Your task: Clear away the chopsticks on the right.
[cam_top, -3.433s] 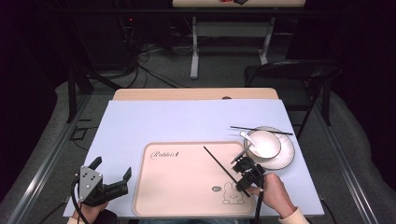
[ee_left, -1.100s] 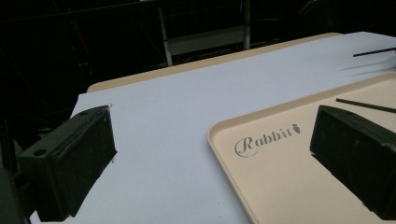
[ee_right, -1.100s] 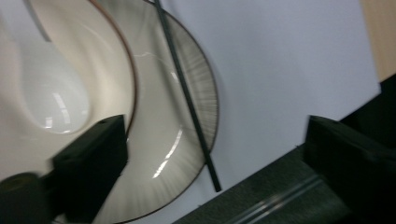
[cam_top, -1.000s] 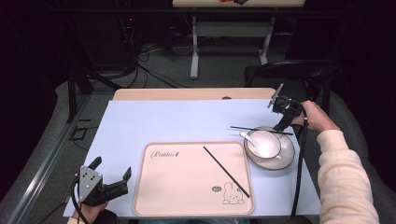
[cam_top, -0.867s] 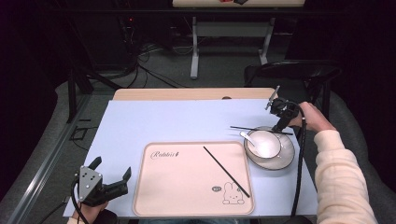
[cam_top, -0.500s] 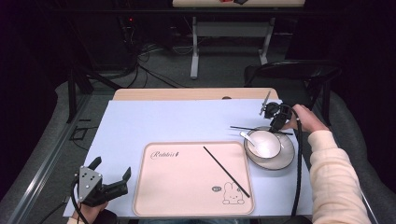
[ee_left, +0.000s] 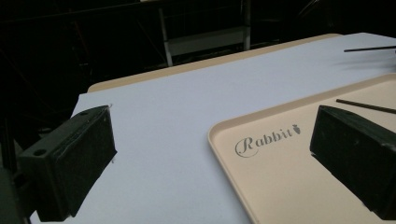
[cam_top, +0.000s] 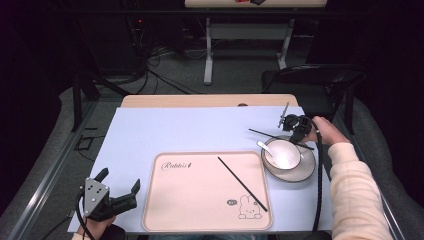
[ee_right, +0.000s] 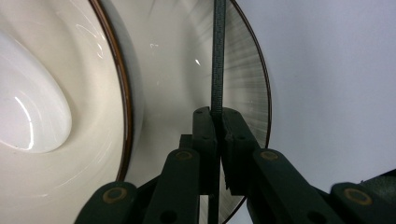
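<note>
Right gripper (ee_right: 215,116) fingers were clamped on the chopstick (ee_right: 218,56), which ran straight up-frame over the plate (ee_right: 247,79) rim.

Your left gripper (cam_top: 117,196) has open paper (cam_top: 190,132) ahead of it; to its right the tray (cam_top: 200,200) carries a chopstick (cam_top: 242,183) lying diagonally. Your right gripper (cam_top: 298,135) works in a tight spot: the bowl (cam_top: 284,154) and spoon (cam_top: 266,149) sit on the plate (cam_top: 300,172) just beside its jaws, clamped on the second chopstick (ee_right: 218,56).
</note>
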Motion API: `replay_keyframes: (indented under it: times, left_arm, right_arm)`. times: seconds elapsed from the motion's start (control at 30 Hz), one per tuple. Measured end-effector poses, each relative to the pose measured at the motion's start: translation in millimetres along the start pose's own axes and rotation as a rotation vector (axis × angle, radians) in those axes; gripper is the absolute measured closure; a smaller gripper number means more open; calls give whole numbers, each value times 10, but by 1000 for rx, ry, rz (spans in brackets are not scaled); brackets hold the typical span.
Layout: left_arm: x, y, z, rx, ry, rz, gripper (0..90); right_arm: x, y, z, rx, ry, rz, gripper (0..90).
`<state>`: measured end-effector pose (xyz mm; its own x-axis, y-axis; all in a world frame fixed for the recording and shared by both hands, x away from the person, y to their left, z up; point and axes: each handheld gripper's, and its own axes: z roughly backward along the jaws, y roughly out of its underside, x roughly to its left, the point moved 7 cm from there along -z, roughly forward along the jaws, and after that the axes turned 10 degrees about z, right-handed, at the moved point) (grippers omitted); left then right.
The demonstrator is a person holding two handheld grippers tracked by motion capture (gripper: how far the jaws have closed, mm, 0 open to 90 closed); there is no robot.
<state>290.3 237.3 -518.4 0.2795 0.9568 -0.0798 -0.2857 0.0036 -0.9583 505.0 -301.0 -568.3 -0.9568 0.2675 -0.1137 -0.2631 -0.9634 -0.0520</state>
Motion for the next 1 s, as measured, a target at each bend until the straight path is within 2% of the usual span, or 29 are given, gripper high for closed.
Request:
replay_keyframes:
  times: [0.17, 0.37, 0.5, 0.57, 0.63, 0.67, 0.7, 0.77, 0.8, 0.9, 0.93, 0.97, 1.0]
  left_arm:
    - [1, 0, 0, 2, -1, 0, 0]
    - [-8, 1, -3, 2, -1, -1, 0]
    - [-5, 0, -4, 1, -3, 1, 0]
    - [-7, 1, -4, 2, -2, 0, 0]
    - [-6, 1, -3, 2, -2, 0, 0]
    - [-5, 0, -3, 0, -2, 1, 0]
    - [-3, -1, -2, 0, -2, 0, 0]
    - [-5, 0, -3, 2, -2, 0, 0]
    - [-7, 1, -4, 2, -2, 0, 0]
    - [-8, 1, -5, 2, -2, 2, 0]
    - [-6, 1, -4, 2, -2, 1, 0]
    - [-6, 1, -4, 2, -3, 1, 0]
    - [-5, 0, -4, 2, -3, 0, 0]
  right_arm:
    - [9, 12, 119, -40, 26, -59, 851]
    - [57, -2, 361, -41, 65, -114, 851]
    - [116, -42, 469, -26, 85, -162, 850]
    - [141, -59, 517, -37, 91, -168, 851]
    - [156, -58, 566, -53, 81, -229, 851]
    - [152, -53, 604, -67, 83, -242, 851]
    - [124, -48, 648, -81, 91, -234, 851]
    - [157, -54, 716, -92, 94, -296, 851]
    - [147, -52, 747, -96, 104, -286, 851]
    - [199, -60, 818, -79, 131, -336, 851]
    - [197, -62, 842, -80, 139, -337, 851]
    - [218, -65, 861, -77, 134, -372, 851]
    - [215, -68, 883, -85, 148, -377, 851]
